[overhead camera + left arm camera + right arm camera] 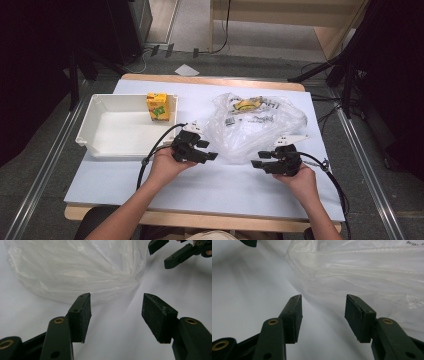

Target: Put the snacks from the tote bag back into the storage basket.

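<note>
A crumpled clear plastic bag (255,122) lies on the white table, with printed items inside it at the back. My left gripper (210,156) sits at the bag's near left edge, pointing right, jaws open and empty. In the left gripper view the bag (75,267) lies just beyond the open jaws (116,315), and the right gripper's jaws (170,252) show at the top right. My right gripper (256,163) points left at the bag's near right edge. Its jaws (323,316) stand open over bare table, with the bag's edge (367,277) just ahead.
A white tray (117,132) stands at the left with a yellow juice carton (157,106) upright in its far right corner. Cables trail from both grippers toward the table's near edge. Bare white table surface (210,190) lies between the hands and the front edge.
</note>
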